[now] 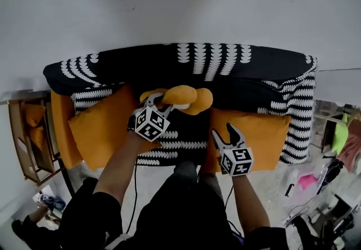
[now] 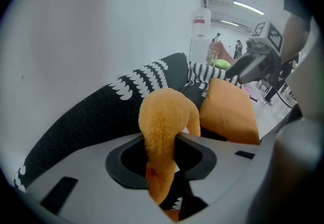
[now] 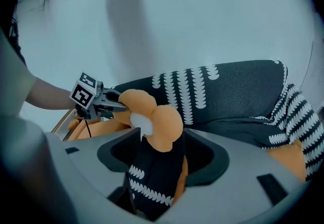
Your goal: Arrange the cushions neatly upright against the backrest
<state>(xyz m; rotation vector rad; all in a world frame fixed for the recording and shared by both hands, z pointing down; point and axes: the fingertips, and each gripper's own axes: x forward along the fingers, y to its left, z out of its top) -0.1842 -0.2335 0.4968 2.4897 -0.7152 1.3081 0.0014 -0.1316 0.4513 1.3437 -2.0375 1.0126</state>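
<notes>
A person bends over a black sofa (image 1: 237,62) with white scallop-print covers, a handheld gripper in each hand. The left gripper (image 1: 163,102) is clamped narrowly on one lobe of a fluffy orange plush cushion (image 1: 189,98), which sits mid-seat just in front of the backrest (image 1: 141,65). Gripping a lobe rather than the body probably gives the narrow jaws something thin enough to pinch, and lets the cushion be lifted and stood up. The right gripper (image 1: 225,135) hovers with its jaws apart over the seat (image 1: 180,144), at the inner edge of the right orange cushion (image 1: 259,136). Nothing is pressed between its pads, so it appears poised to steady or take that cushion next. A left orange cushion (image 1: 101,130) lies slanted at the other end of the seat. Both square cushions look to be lying down rather than propped up, so most of the arranging seems left to do. Beside the sofa's left end, a wooden rack (image 1: 16,141) holds something orange, possibly another cushion.
</notes>
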